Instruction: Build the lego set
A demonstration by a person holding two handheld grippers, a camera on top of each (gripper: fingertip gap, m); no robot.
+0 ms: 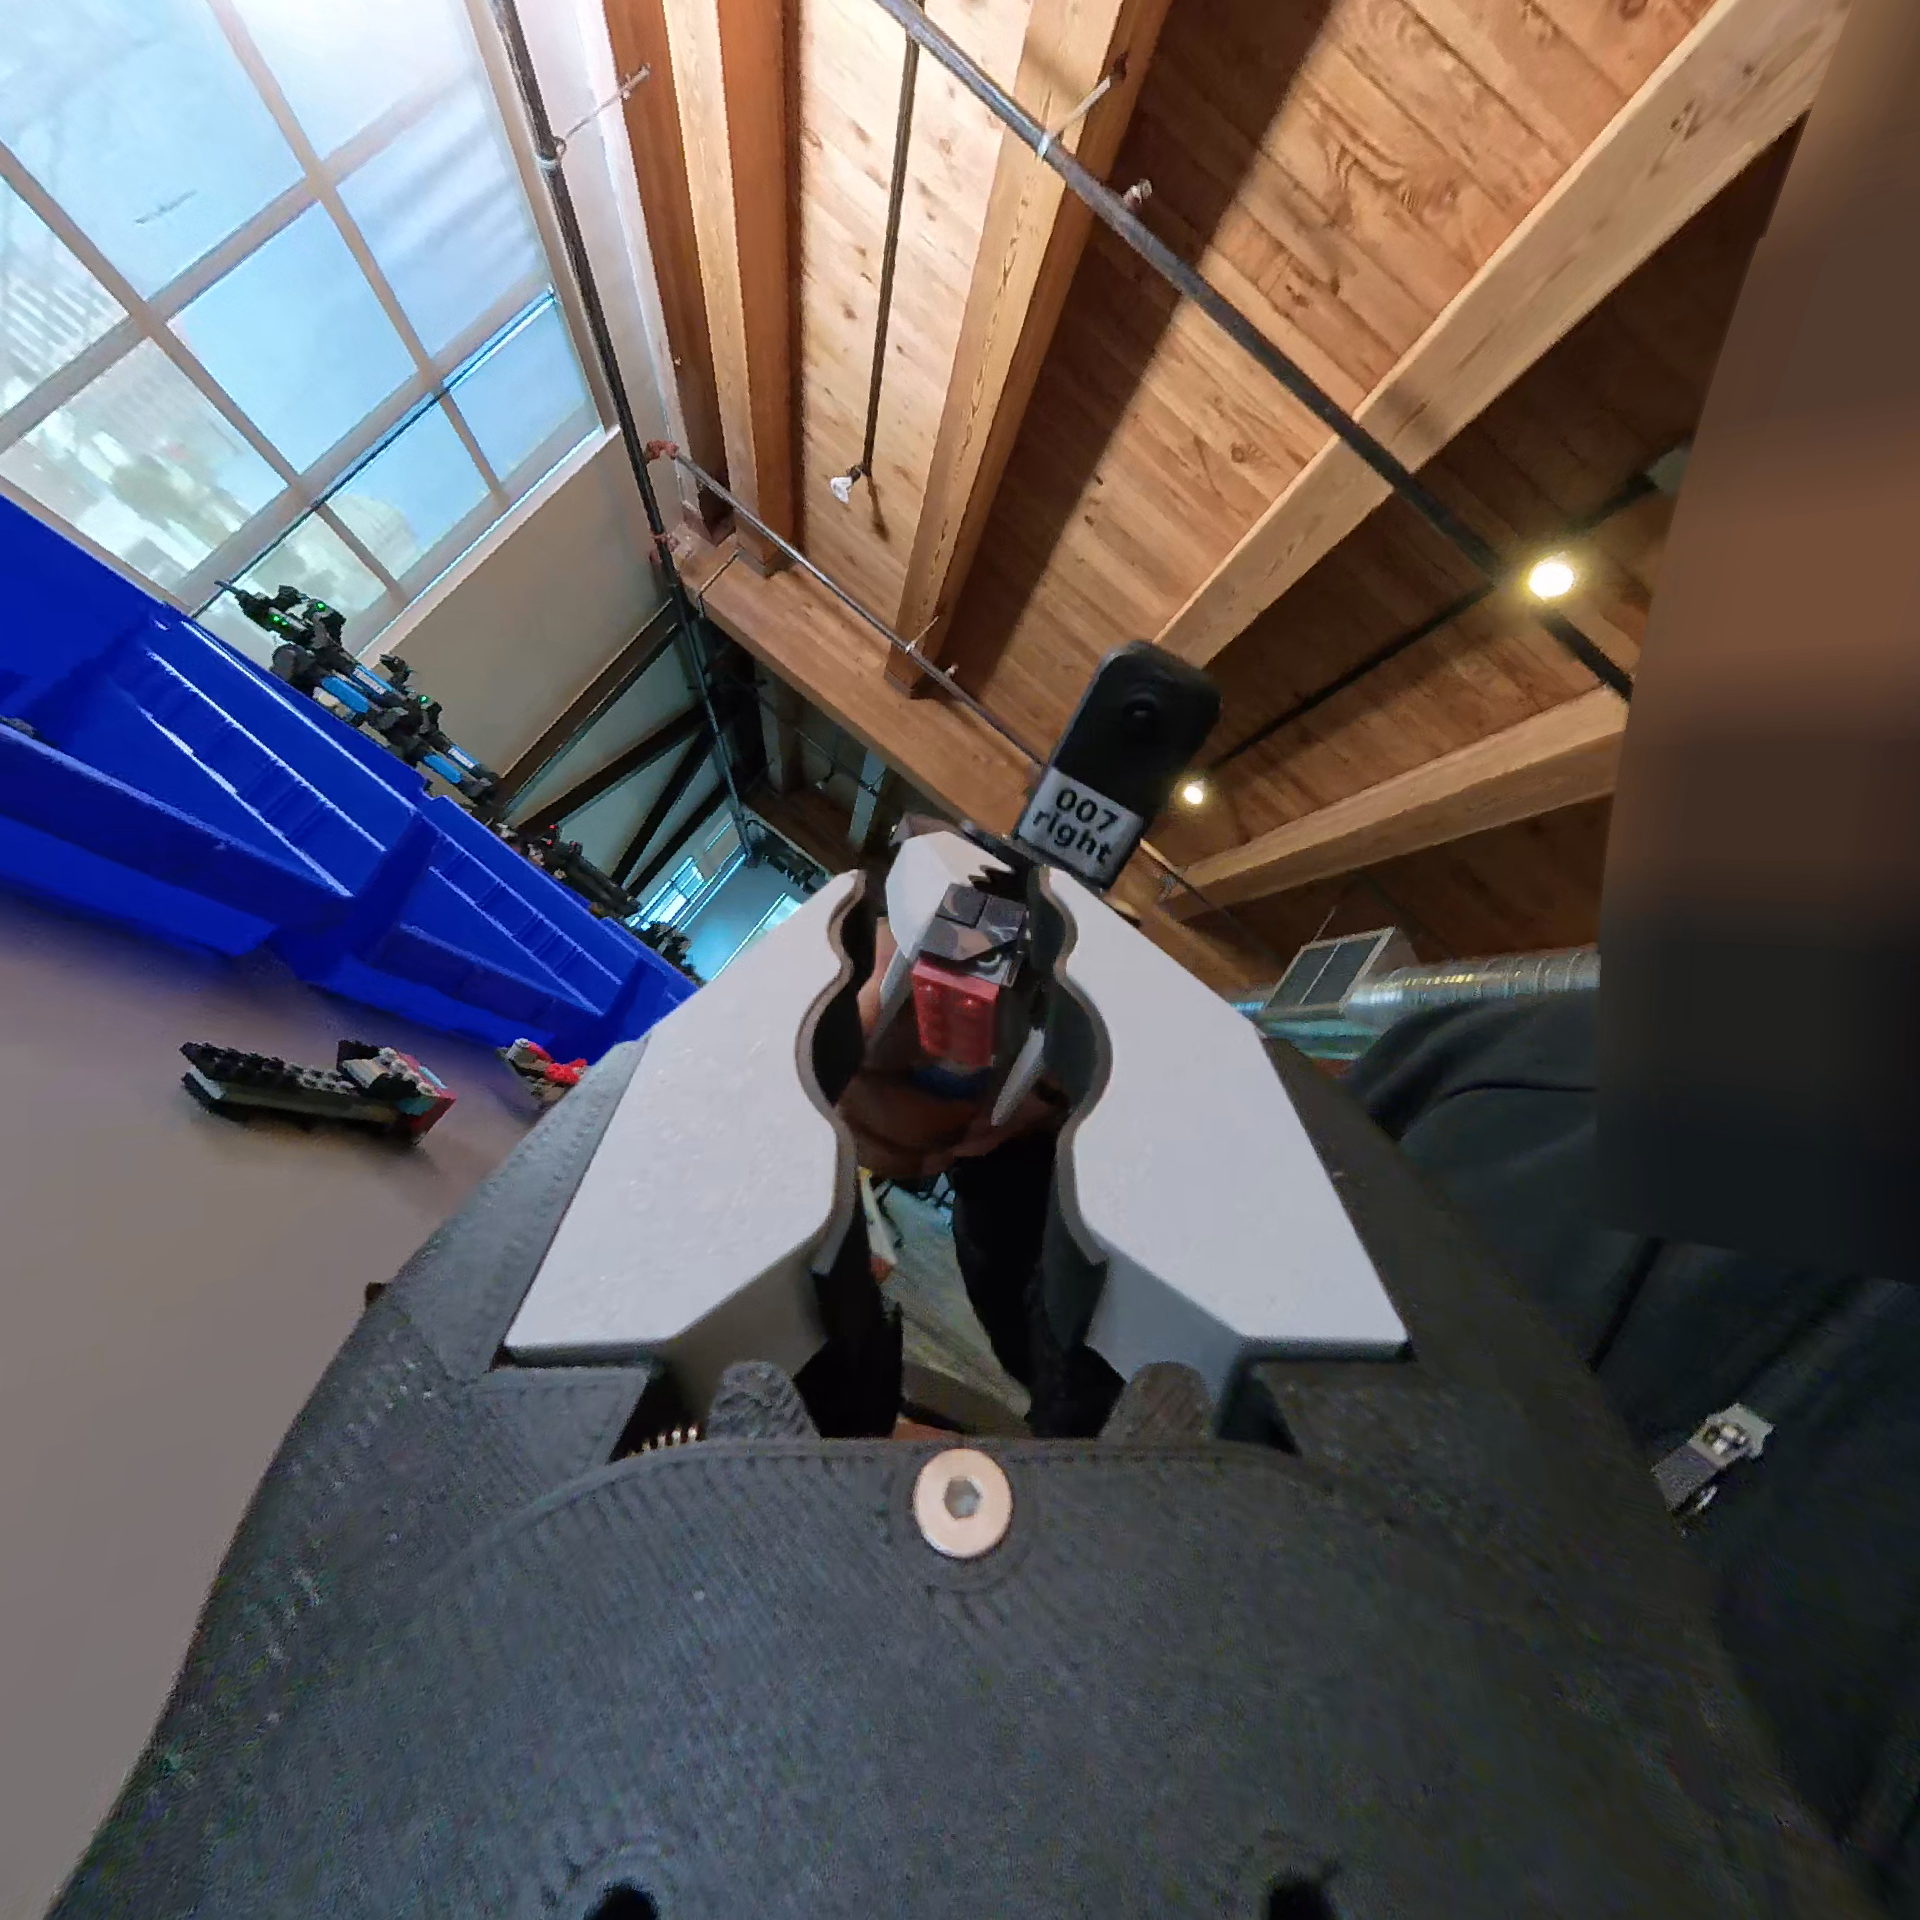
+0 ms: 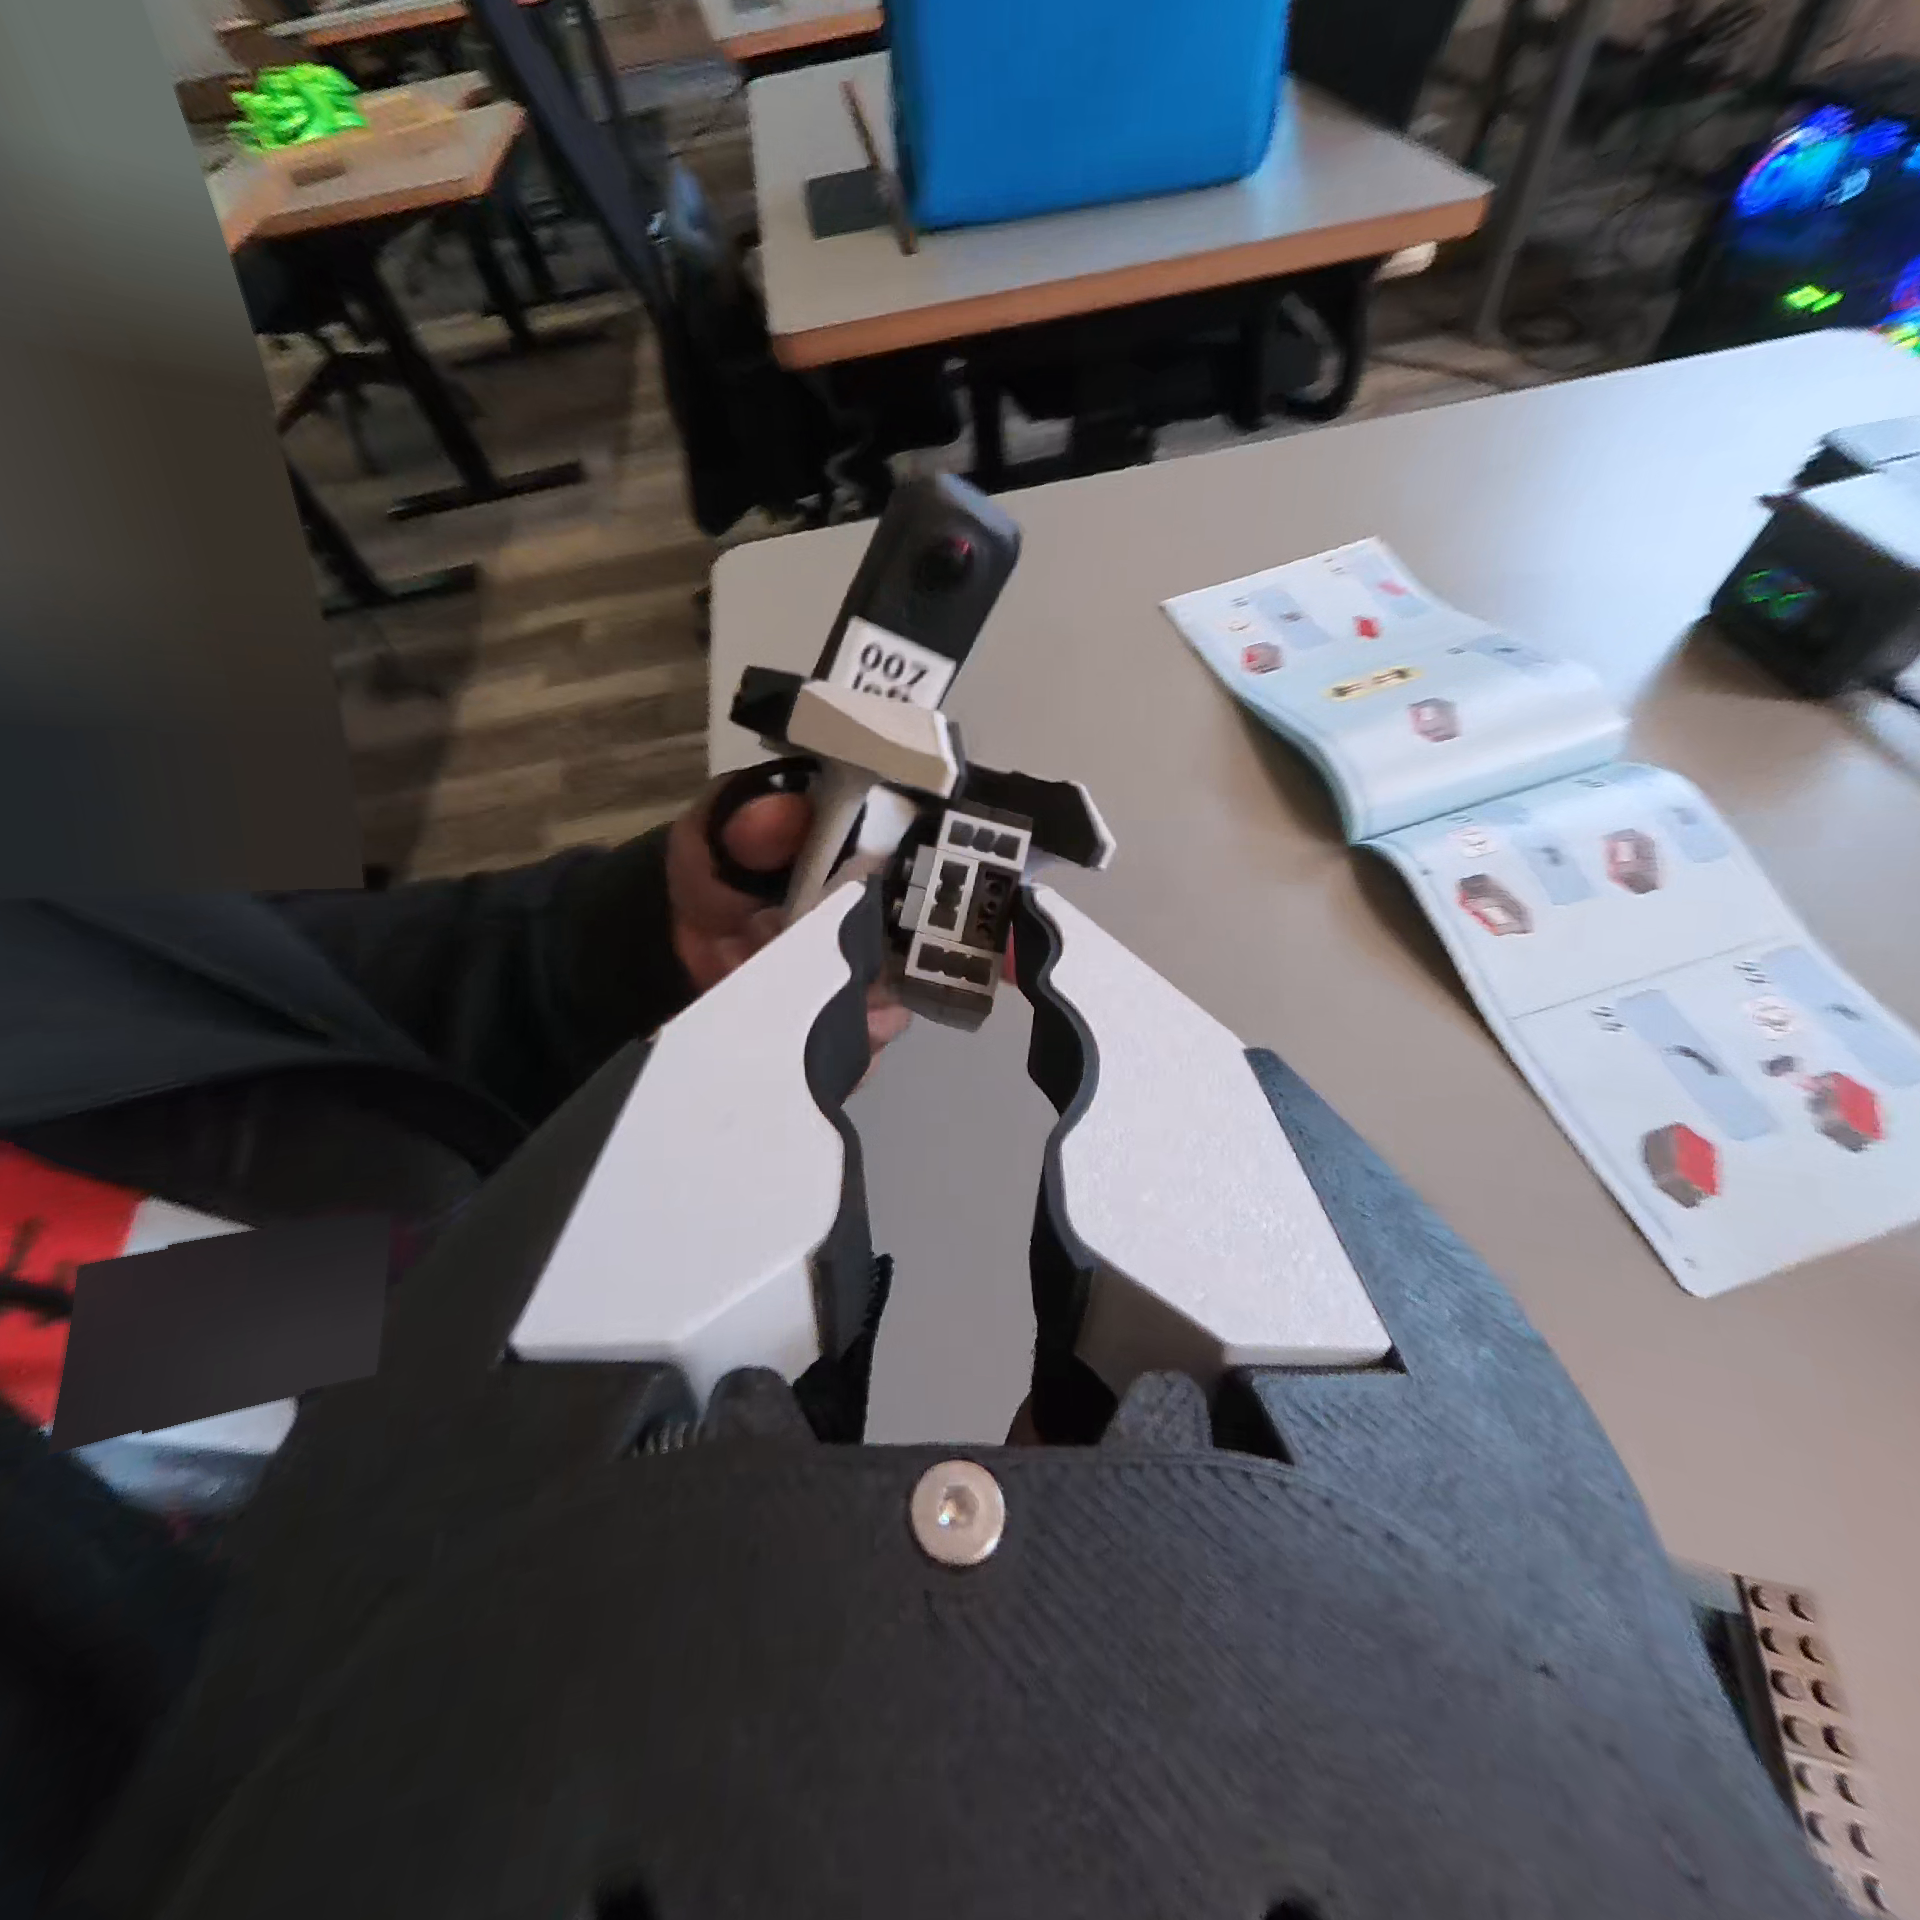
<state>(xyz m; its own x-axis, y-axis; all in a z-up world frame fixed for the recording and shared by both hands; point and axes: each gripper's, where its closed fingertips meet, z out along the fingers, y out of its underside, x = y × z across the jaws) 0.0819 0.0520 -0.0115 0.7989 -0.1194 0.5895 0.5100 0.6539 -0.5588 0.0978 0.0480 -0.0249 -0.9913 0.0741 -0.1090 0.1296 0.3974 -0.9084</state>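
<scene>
A small lego sub-assembly is held in the air between both grippers. In the left wrist view it shows red and black; in the right wrist view it shows black and grey. My left gripper is closed around it from one side. My right gripper is shut on it from the opposite side. The right gripper also shows in the left wrist view, with its fingers on either side of the assembly. The left gripper faces the right wrist camera, held by a hand.
Blue bins stand along the grey table, with a long black lego build and a small red piece in front of them. An open instruction booklet, a black device and a grey studded plate lie to the right. Both grippers' tips are close together, under 4 cm apart.
</scene>
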